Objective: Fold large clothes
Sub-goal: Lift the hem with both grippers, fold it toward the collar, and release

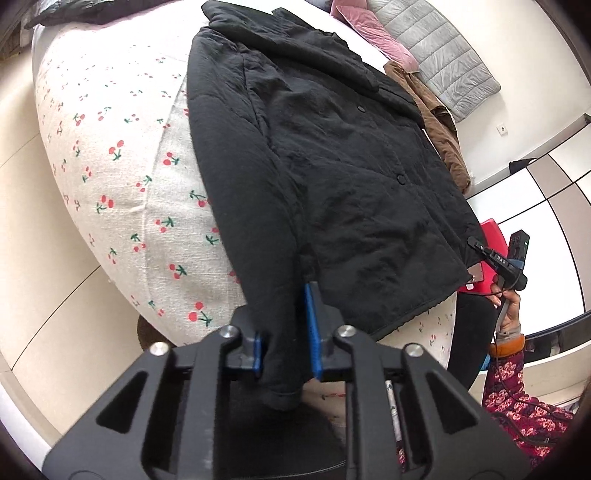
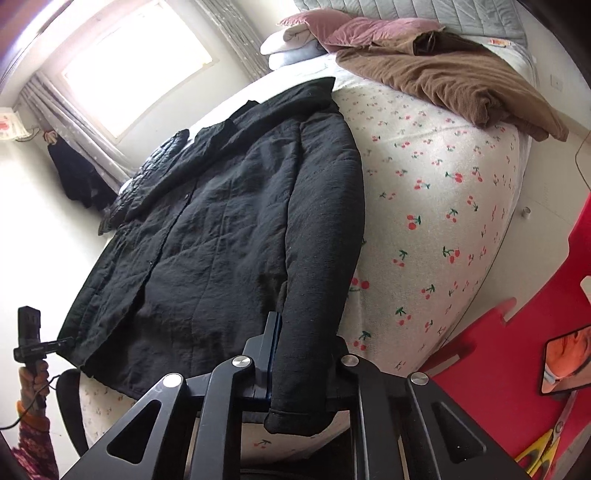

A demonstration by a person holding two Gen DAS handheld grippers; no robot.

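Gripping black coat [image 1: 332,166] sleeves, right gripper [image 2: 301,350] outer finger hidden

You worked in a bright bedroom, where daylight poured through a large window [image 2: 136,70] hung with pale dotted curtains [image 2: 79,122]. A bed under a white cherry-print cotton sheet [image 2: 436,206] filled the middle, with dusty-pink velvet cushions [image 2: 369,29] against a grey quilted headboard [image 1: 443,55]. Cream glossy floor tiles [image 1: 55,280] lay alongside, and red interlocking foam mats [image 2: 498,369] covered the near floor.
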